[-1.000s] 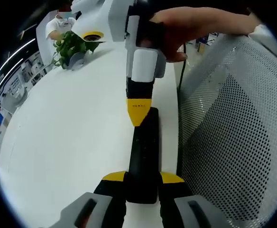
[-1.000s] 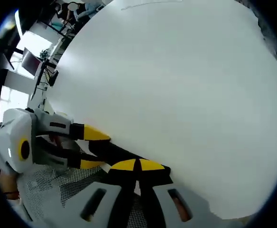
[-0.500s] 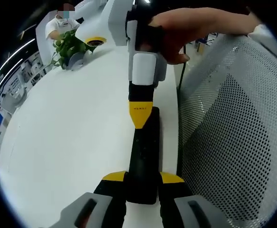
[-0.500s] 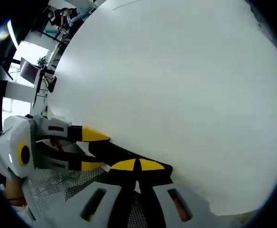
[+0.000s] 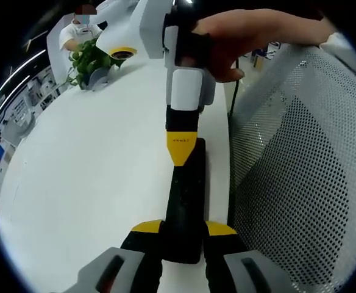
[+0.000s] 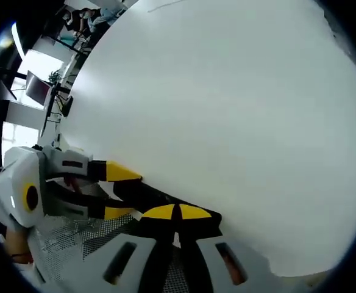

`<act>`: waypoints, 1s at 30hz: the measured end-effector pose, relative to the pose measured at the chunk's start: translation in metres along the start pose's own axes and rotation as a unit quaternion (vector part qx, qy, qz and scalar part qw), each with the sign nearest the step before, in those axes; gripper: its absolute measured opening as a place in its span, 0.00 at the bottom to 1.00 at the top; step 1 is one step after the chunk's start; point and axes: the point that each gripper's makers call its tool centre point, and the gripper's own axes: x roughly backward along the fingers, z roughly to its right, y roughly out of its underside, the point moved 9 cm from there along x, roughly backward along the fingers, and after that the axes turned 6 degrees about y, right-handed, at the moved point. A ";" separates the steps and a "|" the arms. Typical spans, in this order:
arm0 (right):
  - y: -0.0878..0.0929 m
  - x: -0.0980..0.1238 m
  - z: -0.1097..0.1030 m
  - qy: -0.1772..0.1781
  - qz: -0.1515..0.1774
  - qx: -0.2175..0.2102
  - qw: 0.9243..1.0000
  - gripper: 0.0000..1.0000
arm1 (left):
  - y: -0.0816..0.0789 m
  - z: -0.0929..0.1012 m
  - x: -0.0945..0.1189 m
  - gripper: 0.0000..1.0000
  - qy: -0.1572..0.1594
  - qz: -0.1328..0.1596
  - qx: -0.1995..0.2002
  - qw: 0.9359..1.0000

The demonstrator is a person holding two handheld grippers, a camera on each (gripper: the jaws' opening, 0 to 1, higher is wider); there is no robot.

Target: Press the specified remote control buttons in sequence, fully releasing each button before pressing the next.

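A black remote control [image 5: 187, 195] lies lengthwise near the white table's [image 5: 92, 171] right edge. My left gripper [image 5: 183, 229] is shut on its near end, one yellow jaw on each side. From above, a hand [image 5: 245, 36] brings in my right gripper [image 5: 179, 149], shut, with its yellow tip resting on the remote's far half. In the right gripper view my right gripper [image 6: 177, 212] shows its two yellow jaws closed together over the remote [image 6: 144, 194]. The left gripper [image 6: 118, 191] clamps that remote from the left there.
A grey mesh chair back [image 5: 294, 183] stands tight against the table's right edge. At the far end of the table are a potted plant [image 5: 91, 61] and a seated person [image 5: 74, 30]. Bare white tabletop [image 6: 227, 110] spreads beyond the remote.
The right gripper's tip crept slightly nearer along the remote a second ago and has held still since. The left gripper keeps its hold.
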 end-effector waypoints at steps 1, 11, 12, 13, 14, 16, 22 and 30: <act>0.000 0.000 0.002 -0.001 -0.003 -0.004 1.000 0.00 | 0.000 0.000 0.000 0.25 0.000 0.000 0.000 1.000; -0.001 0.000 0.003 0.007 -0.004 -0.004 1.000 0.00 | 0.000 0.000 0.000 0.25 0.000 0.000 0.001 1.000; 0.000 0.000 0.001 0.010 -0.001 0.001 1.000 0.00 | 0.000 0.000 0.000 0.25 0.000 0.000 0.001 1.000; 0.000 0.000 0.001 0.013 0.001 0.008 1.000 0.00 | 0.000 0.000 0.000 0.25 0.000 0.000 0.001 1.000; 0.000 -0.001 0.001 0.017 0.002 0.010 1.000 0.00 | 0.000 0.000 0.000 0.25 0.000 0.000 0.001 1.000; 0.000 -0.001 0.000 0.021 0.004 0.014 1.000 0.00 | 0.000 0.000 -0.001 0.25 -0.001 0.002 0.003 1.000; 0.000 0.000 0.000 0.023 0.006 0.019 1.000 0.00 | -0.001 0.001 0.000 0.25 -0.004 0.003 0.005 1.000; 0.002 0.002 -0.003 0.031 0.004 0.045 0.998 0.00 | -0.002 0.002 0.000 0.25 -0.007 0.008 0.008 1.000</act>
